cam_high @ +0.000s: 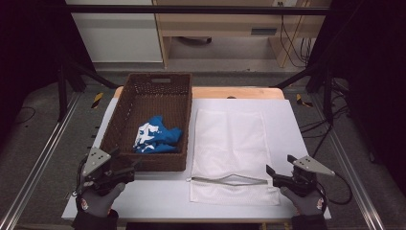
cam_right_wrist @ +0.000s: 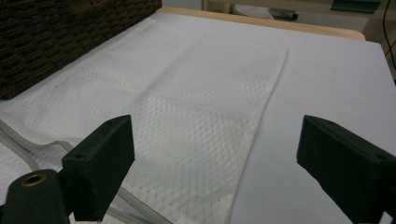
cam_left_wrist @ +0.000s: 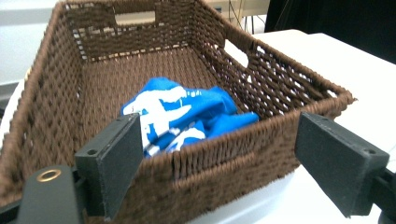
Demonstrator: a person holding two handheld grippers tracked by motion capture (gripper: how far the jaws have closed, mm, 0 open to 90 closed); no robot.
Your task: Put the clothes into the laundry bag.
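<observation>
Tongs, left (cam_high: 128, 168) and right (cam_high: 272, 175), gape released; crumpled blue cloth (cam_high: 157, 135) could snag inside the brown wicker basket (cam_high: 143, 162).

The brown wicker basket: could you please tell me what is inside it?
A crumpled blue and white cloth lies in the wicker basket, toward its near end. Whatever is under the cloth is covered.

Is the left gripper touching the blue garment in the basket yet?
Apart. In the left gripper view the open left gripper sits outside the wicker basket, whose near wall stands between its jaws and the blue garment.
</observation>
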